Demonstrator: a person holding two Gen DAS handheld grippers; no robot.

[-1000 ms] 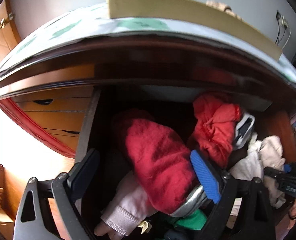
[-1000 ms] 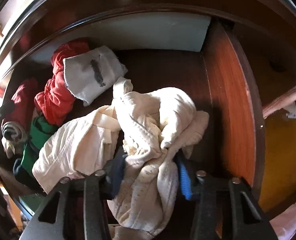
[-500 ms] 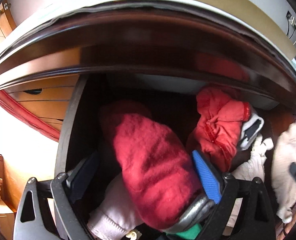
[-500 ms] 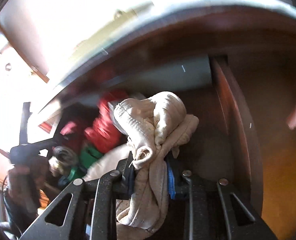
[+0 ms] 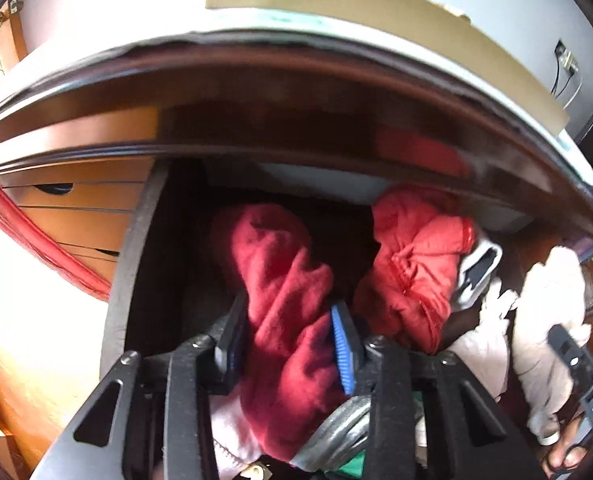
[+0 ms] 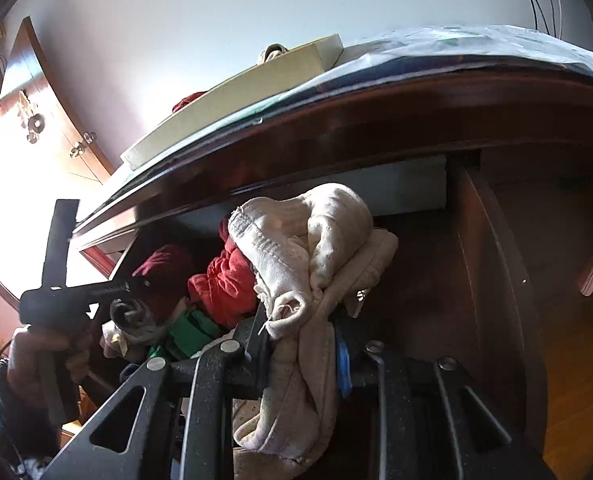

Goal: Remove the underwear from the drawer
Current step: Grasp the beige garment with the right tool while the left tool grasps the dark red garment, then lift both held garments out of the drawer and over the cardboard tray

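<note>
At the lower centre of the left wrist view, the left tool (image 5: 286, 344) is clamped on a dark red garment (image 5: 284, 280), which bulges upward between the pads. To its right lies an orange-red garment (image 5: 416, 264) inside the open drawer (image 5: 136, 264).

In the right wrist view, the right tool (image 6: 300, 344) at lower centre is clamped on a cream garment (image 6: 304, 248), bunched above the pads and hanging below them. It appears raised above the drawer floor. Behind it, toward the left of the frame, are the red pieces and a green item (image 6: 190, 328).

To do the lift well, each tool should probably rise straight up, keeping its hold firm, so that trailing cloth does not drag neighbouring pieces or snag under the overhanging worktop (image 6: 376, 120).
</note>
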